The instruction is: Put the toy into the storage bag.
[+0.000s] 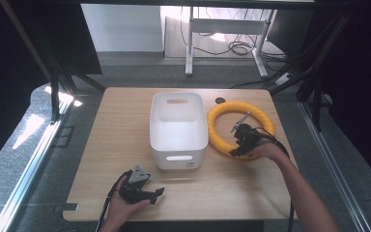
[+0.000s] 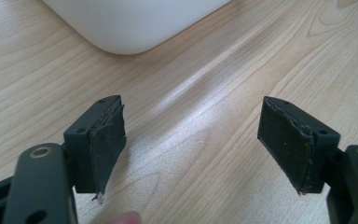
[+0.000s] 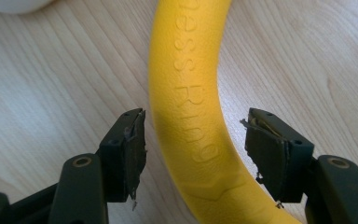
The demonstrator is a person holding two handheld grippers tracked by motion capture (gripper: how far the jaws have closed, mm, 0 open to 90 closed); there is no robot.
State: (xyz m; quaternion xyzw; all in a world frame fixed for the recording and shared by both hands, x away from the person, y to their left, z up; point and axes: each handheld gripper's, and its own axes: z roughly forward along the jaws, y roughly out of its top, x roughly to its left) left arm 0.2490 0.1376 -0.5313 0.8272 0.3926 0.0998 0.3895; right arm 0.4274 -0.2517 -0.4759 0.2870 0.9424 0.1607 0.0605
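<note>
The right gripper (image 3: 193, 154) straddles the yellow ring (image 3: 186, 70), fingers (image 3: 130, 154) spread, not yet pinching. Best centred on the tube before squeezing. The left gripper (image 2: 191, 149) waits, spread and empty

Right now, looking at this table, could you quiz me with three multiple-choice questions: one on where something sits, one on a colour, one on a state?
1. Where does the ring lie?
A. Inside the white tub
B. On the table beside the tub
C. On the floor

2. What colour is the ring?
A. Yellow
B. Blue
C. Red

3. How do the right gripper's fingers stand?
A. Clamped shut on bare table
B. Apart, one on each side of the ring's band
C. Squeezing the tub's rim

Answers:
1 B: the high view shows it flat on the table, right of the tub.
2 A: it is yellow in both views.
3 B: gaps show between fingers and ring.
</note>
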